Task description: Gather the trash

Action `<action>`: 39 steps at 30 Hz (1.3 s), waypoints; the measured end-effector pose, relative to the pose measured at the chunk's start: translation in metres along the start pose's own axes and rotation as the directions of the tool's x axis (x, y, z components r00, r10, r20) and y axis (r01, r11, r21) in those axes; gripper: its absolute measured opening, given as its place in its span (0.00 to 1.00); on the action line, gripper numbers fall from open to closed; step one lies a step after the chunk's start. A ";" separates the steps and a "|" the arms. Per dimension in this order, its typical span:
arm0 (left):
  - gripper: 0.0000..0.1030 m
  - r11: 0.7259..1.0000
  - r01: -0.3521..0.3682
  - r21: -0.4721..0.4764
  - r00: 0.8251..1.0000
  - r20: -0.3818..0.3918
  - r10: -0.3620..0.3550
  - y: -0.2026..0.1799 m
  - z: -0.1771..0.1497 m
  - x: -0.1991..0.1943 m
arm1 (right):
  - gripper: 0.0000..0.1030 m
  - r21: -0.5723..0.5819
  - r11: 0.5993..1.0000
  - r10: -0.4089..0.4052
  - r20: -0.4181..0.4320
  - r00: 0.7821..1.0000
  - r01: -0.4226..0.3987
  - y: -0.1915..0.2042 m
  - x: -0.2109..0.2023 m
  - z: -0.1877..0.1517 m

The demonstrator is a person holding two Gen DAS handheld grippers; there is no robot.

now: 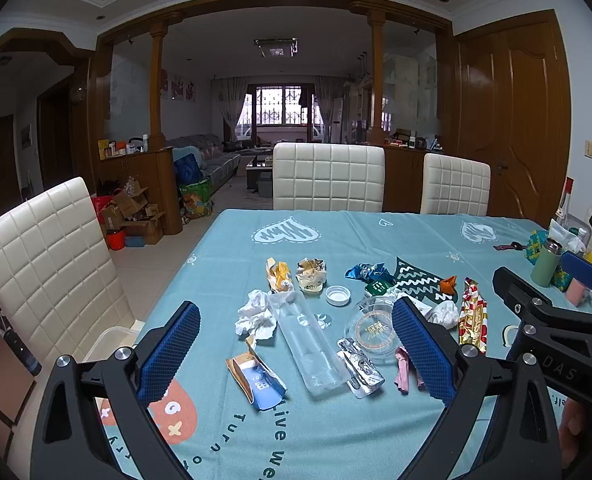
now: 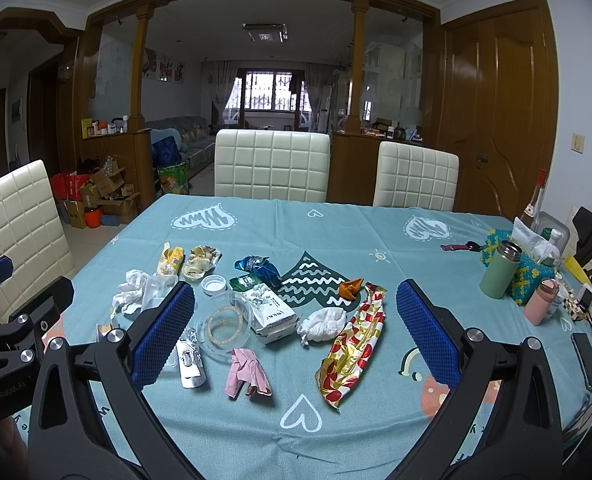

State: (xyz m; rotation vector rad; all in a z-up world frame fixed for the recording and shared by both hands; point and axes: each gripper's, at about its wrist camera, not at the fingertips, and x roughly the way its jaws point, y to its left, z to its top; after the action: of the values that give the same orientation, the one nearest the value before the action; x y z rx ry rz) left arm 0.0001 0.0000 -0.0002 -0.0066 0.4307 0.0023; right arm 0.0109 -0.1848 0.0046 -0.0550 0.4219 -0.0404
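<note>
Trash lies scattered on the teal tablecloth (image 1: 335, 432). In the left wrist view I see a clear plastic tray (image 1: 307, 344), crumpled white tissue (image 1: 256, 314), a brown and blue packet (image 1: 258, 380), a silver wrapper (image 1: 359, 366), a white cap (image 1: 337, 295) and a clear round lid (image 1: 373, 326). My left gripper (image 1: 296, 356) is open and empty above them. In the right wrist view a red and gold wrapper (image 2: 353, 346), pink paper (image 2: 246, 372), a white tissue ball (image 2: 323, 322) and a white packet (image 2: 270, 310) lie between the fingers of my open, empty right gripper (image 2: 296, 334).
Three white padded chairs (image 1: 327, 178) stand around the table. A green flask (image 2: 499, 268), a pink bottle (image 2: 541, 302), a tissue box (image 2: 535, 268), a phone (image 2: 585, 358) and chargers sit at the table's right edge. Boxes (image 1: 136, 216) are piled on the floor at left.
</note>
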 end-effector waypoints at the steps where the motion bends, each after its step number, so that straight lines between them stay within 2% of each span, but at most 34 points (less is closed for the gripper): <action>1: 0.92 1.000 0.001 0.000 1.000 0.000 -0.001 0.000 0.000 0.000 | 0.97 0.000 1.000 0.000 0.000 1.000 0.000 0.000 0.000 0.000; 20: 0.92 1.000 0.002 0.000 1.000 -0.002 -0.002 0.000 0.000 0.000 | 0.97 -0.004 1.000 0.000 -0.003 1.000 0.000 0.002 0.000 0.001; 30: 0.92 1.000 0.007 0.001 1.000 -0.004 -0.007 -0.015 -0.008 -0.004 | 0.97 -0.004 1.000 0.000 -0.003 1.000 0.000 0.003 0.002 0.001; 39: 0.92 1.000 0.015 -0.002 1.000 -0.007 -0.015 -0.008 -0.003 -0.001 | 0.97 -0.004 1.000 0.000 -0.002 1.000 0.000 0.002 0.002 0.001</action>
State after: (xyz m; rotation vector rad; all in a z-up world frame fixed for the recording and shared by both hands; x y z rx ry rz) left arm -0.0021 -0.0082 -0.0026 -0.0116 0.4380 -0.0125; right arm 0.0129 -0.1823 0.0051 -0.0588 0.4243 -0.0395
